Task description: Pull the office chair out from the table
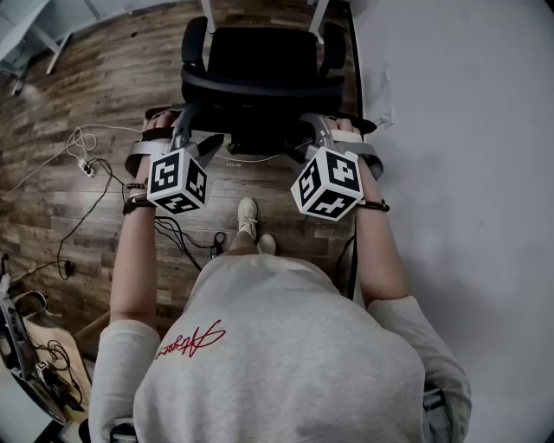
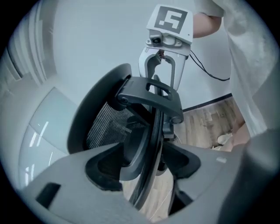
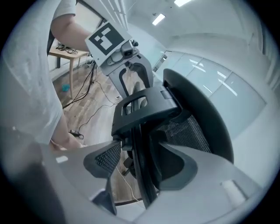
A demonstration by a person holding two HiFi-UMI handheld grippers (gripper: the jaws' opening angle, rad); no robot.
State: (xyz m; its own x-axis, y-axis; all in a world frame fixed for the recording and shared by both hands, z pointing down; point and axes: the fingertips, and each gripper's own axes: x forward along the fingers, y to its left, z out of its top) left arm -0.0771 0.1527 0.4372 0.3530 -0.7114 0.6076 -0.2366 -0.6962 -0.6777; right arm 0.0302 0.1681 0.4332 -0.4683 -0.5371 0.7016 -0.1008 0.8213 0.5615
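No readable brand or label anywhere. The only print is the black-and-white square markers on the two cubes, left (image 1: 177, 182) and right (image 1: 327, 183), and a red cursive scrawl on my grey shirt (image 1: 277, 346) that I can't make out.

Office chair (image 1: 260, 60): black, standing on the wood-plank floor (image 1: 104, 86) right in front of me with its backrest toward me, and a plain white wall (image 1: 467, 130) to its right. Two white legs (image 1: 208, 13) show at the top edge, just behind it.

The backrest is woven mesh (image 2: 107, 124) in a smooth curved hard rim (image 2: 153, 144), with a moulded plastic bracket (image 3: 146, 109) across the back.

Left gripper (image 1: 197, 138): grey plastic jaws spread wide, with the thin rim running between them. There's daylight on both sides and the pads aren't pressing, so no grip.

Right gripper (image 1: 305, 143): same, jaws apart straddling the rim. Floor is visible between the left pad and the rim; the other pad is close, but it isn't clamped.

Loose cables (image 1: 82, 156) snake over the floor on the left. One pale shoe (image 1: 248, 215) is below the chair.
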